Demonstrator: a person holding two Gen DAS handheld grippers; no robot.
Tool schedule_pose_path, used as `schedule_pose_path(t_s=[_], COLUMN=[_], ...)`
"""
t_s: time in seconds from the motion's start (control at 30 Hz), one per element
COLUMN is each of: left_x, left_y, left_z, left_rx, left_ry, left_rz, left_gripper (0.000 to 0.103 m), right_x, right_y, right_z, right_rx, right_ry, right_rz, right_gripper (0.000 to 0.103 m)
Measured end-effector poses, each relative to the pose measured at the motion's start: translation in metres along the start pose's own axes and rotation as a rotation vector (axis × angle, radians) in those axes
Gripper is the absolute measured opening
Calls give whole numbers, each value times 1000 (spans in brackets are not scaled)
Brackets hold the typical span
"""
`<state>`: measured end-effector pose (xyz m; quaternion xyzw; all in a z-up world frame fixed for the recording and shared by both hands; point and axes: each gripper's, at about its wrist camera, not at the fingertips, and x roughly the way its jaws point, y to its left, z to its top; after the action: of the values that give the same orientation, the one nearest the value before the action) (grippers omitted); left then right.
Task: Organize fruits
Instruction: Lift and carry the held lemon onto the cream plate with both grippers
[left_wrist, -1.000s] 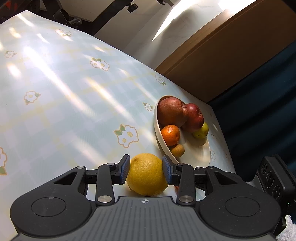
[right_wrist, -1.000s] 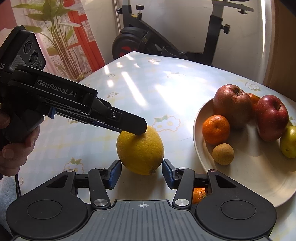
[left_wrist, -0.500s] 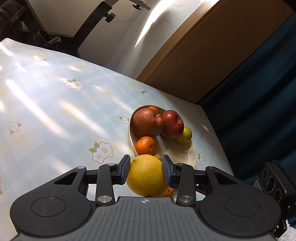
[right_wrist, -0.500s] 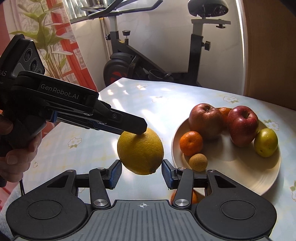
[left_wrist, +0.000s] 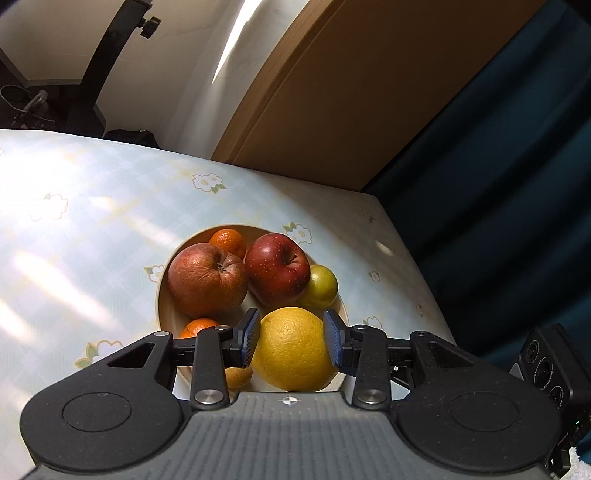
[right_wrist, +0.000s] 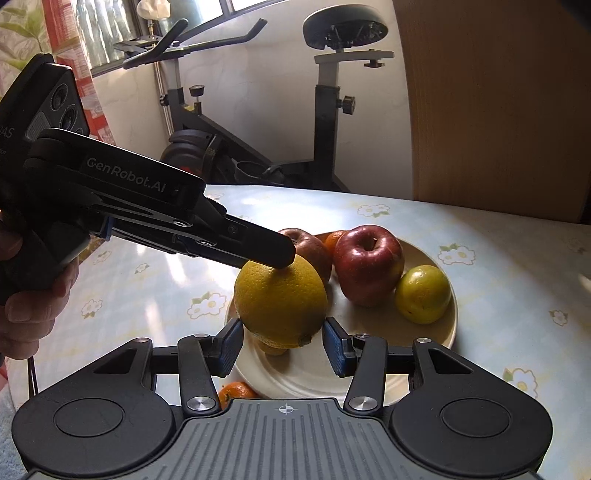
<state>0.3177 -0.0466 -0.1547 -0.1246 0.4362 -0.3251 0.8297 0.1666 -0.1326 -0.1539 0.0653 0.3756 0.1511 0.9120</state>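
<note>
My left gripper (left_wrist: 291, 341) clamps the yellow citrus (left_wrist: 293, 349) above the near side of the plate (right_wrist: 448, 325), long axis roughly vertical; my right gripper (right_wrist: 282, 345) waits open, just below and empty.

The left tongs (left_wrist: 291, 341) are clamped on a large yellow fruit (left_wrist: 293, 349), one blue-faced pad (left_wrist: 248, 336) pressed to each side of it. In the right wrist view the left tongs (right_wrist: 280, 258) reach in from the left edge, tilted slightly downward, and carry the fruit (right_wrist: 280, 302) in the air above the near rim of the plate (right_wrist: 448, 332) on the bench (right_wrist: 517, 277). The person's left hand (right_wrist: 27, 306) wraps the handle, fingers curled beneath it. The right tongs (right_wrist: 282, 349) sit low and level just below the fruit, their pads spread wider than it and touching nothing.
</note>
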Motion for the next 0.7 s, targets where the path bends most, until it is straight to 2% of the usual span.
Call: schedule_pose_path(t_s=[0.27,0.43,0.7], left_x=[28,40,27], left_y=[5,9,17], left_z=[7,11,12], left_rx=[-13,-20,-39], left_ry=[49,65,26], left_rz=[39,58,47], left_gripper=[40,37,37], right_x=[22,27,28], right_y=[-18,-20,-17], right_z=[-5,-6,-3], right_rx=[5,27,21], right_ry=[41,29,28], right_rz=[6,9,8], right_gripper=[44,43,43])
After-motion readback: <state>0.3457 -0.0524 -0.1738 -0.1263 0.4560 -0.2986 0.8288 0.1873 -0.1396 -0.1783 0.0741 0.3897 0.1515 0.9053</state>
